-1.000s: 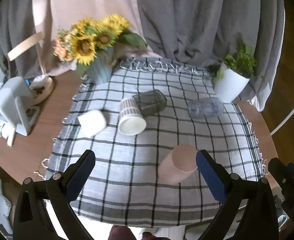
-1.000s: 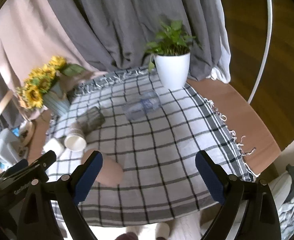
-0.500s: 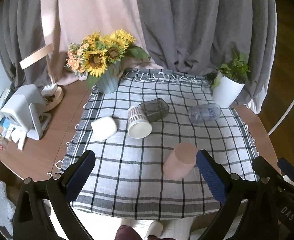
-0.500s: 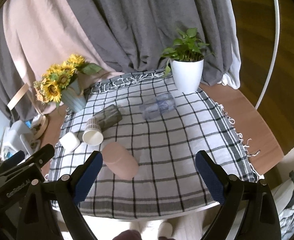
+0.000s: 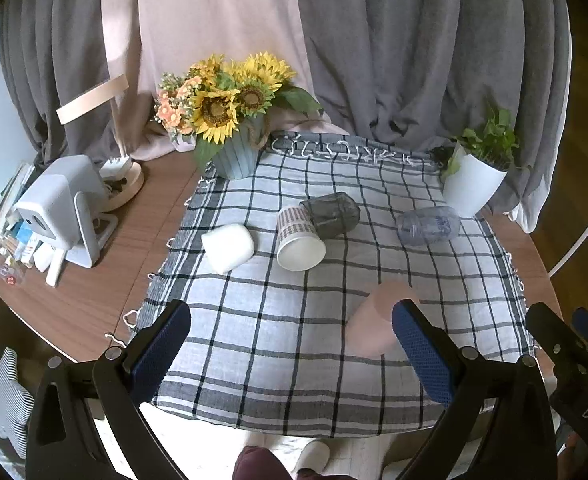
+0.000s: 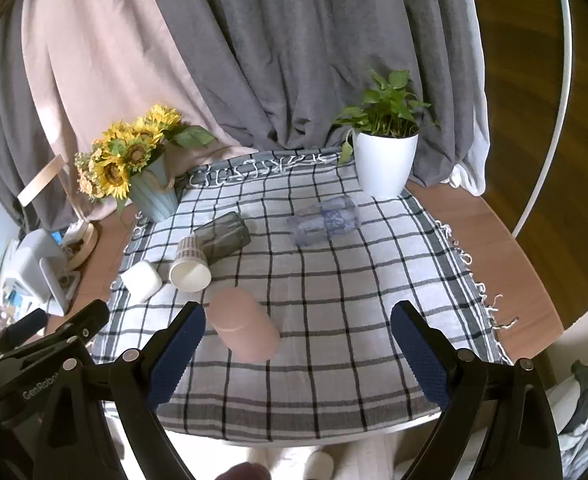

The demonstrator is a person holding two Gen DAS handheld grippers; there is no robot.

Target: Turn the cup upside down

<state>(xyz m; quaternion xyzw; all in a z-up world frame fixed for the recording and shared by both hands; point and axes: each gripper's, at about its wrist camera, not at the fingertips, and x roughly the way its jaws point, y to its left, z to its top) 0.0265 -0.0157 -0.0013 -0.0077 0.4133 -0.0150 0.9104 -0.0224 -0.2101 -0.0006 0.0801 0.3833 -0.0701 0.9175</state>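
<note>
cups lie tipped over on the checked cloth (image 6: 334, 300); nearest is the pink cup (image 6: 244, 330), low and left of centre in the right wrist view, on its side. the right claw (image 6: 296, 350) is spread wide and empty, and the left claw (image 5: 290, 346) likewise. best approach looks like closing across the smooth round wall near mid-length, then rotating until the mouth faces down. the matte sides may roll on the soft woven cloth, so squeeze gently.
</note>
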